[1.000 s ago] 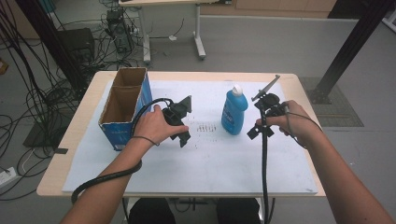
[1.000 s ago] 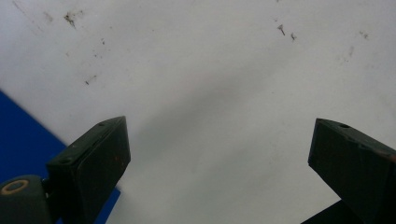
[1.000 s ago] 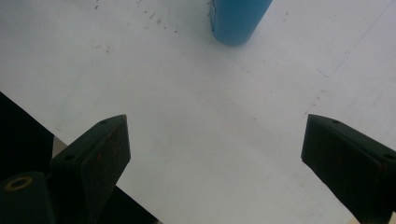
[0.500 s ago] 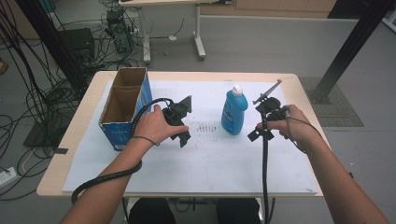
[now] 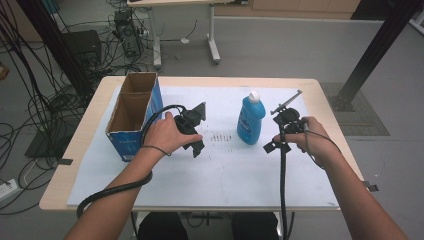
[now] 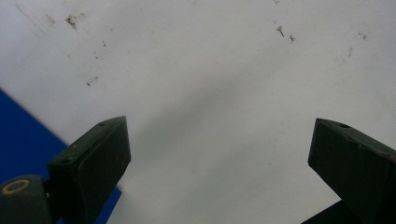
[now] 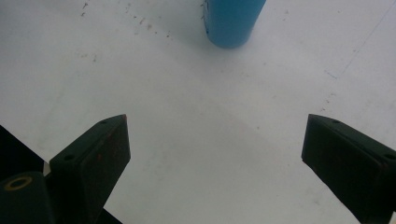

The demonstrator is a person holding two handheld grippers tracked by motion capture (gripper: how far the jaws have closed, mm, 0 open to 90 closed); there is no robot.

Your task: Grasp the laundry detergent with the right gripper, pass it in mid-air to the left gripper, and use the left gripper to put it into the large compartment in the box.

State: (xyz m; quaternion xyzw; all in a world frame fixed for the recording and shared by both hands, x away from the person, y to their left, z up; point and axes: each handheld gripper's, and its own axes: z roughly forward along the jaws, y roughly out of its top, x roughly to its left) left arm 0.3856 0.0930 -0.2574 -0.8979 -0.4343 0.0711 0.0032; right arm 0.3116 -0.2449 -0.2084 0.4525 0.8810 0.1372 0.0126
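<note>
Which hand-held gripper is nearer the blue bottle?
Right: it sits just right of the bottle, apart from it. The left is farther off, near the box.

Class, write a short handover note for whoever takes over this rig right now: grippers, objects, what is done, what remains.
Left gripper: open, empty, low over the white sheet, beside the box.
Right gripper: open, empty, aimed at the bottle, a gap short of it.
Bottle: upright mid-table, capped, untouched. Box: open, upright at the left; what lies inside is hard to tell.
Done: nothing gripped yet.
Left: probably grasp the bottle, perhaps to box it.
</note>
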